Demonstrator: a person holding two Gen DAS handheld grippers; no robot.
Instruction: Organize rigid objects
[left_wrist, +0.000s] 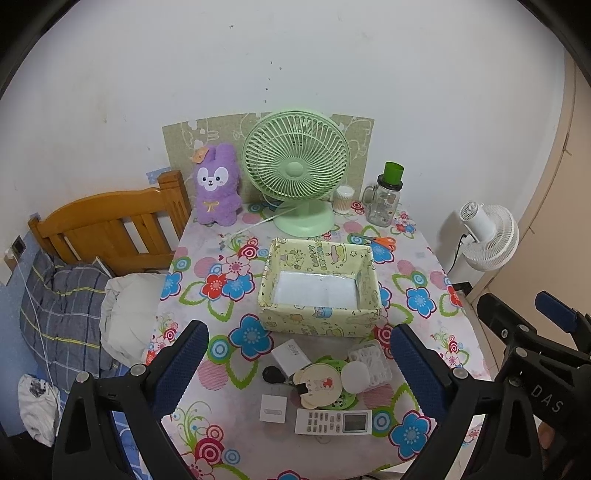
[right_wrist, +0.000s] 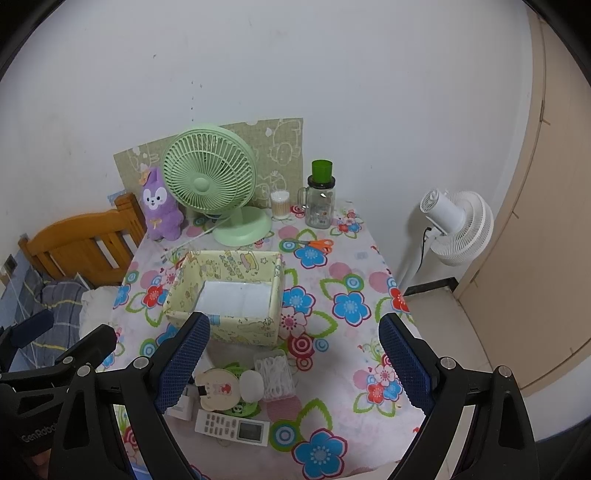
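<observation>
- The left gripper (left_wrist: 299, 354) hangs over the near edge of the table (left_wrist: 417, 266), fingers spread wide and holding nothing; the right gripper (right_wrist: 295, 350) sits just beside it, likewise spread and empty.
- Nearest on the flowered cloth lies a white remote control (left_wrist: 333, 421), with a small white square box (left_wrist: 273, 408) to its left.
- Just behind them is a huddle touching one another: a round bear-shaped case (left_wrist: 318, 386) on a green disc, a white round lid (left_wrist: 356, 376), a clear tub of cotton swabs (left_wrist: 371, 360), a white adapter (left_wrist: 290, 354) and a black round item (left_wrist: 273, 374).
- Mid-table stands the open yellow patterned box (left_wrist: 319, 291), empty inside.
- Beyond it lie orange scissors (left_wrist: 382, 240).
- Along the wall stand a purple plush rabbit (left_wrist: 217, 184), a green desk fan (left_wrist: 295, 166), a swab jar (left_wrist: 343, 199) and a glass jar with a green cap (left_wrist: 386, 195).
- Left of the table is a bed with a wooden headboard (left_wrist: 110, 218); to the right is open floor, a white standing fan (right_wrist: 458, 225) and a beige door (right_wrist: 546, 221).
</observation>
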